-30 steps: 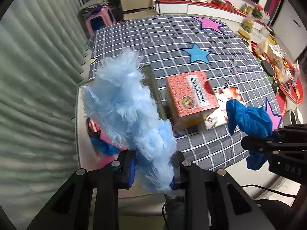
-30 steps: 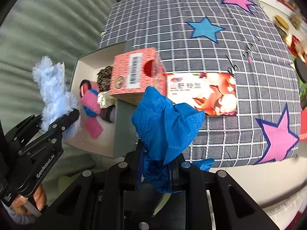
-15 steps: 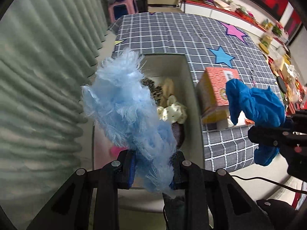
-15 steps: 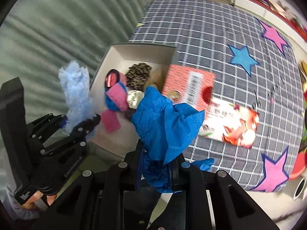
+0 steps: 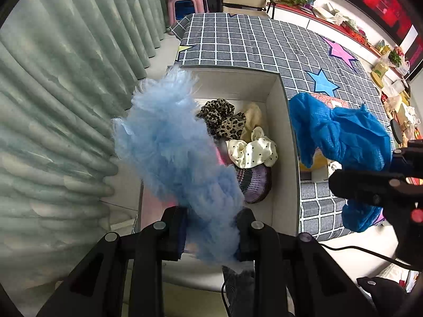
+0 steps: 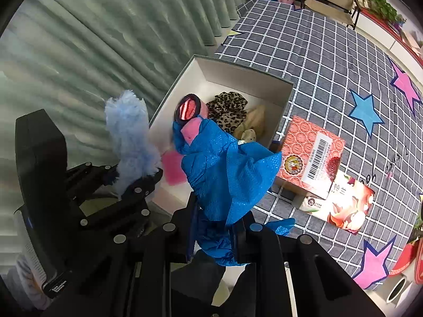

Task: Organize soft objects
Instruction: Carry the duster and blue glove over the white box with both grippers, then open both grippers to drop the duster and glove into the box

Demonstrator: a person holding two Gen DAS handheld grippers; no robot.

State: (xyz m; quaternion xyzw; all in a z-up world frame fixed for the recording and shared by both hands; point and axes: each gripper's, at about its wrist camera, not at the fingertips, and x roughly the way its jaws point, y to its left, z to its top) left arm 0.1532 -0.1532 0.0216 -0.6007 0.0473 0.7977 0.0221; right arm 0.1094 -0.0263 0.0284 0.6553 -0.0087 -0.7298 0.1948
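Observation:
My left gripper [image 5: 211, 233] is shut on a fluffy light-blue soft piece [image 5: 174, 148], which hangs above the near left part of an open white box [image 5: 280, 97]. My right gripper [image 6: 218, 233] is shut on a crumpled blue cloth [image 6: 230, 169], held over the box's [image 6: 238, 71] near right corner. Inside the box lie a leopard-print scrunchie [image 5: 222, 117], a cream dotted scrunchie [image 5: 251, 150], a purple knitted piece [image 5: 253, 182] and pink items [image 6: 187, 109]. In the right wrist view the left gripper [image 6: 132, 182] with the fluffy piece [image 6: 129, 137] is at the left.
The box sits at the corner of a bed with a grey checked cover with stars [image 5: 264, 42]. A red carton [image 6: 312, 155] and a flat floral packet [image 6: 343, 206] lie right of the box. Green curtains [image 5: 53, 92] hang on the left. A pink stool [image 5: 185, 2] stands beyond.
Both grippers have moved left from over the bed cover to above the box, each still holding its soft piece. The box's inside has come into full view.

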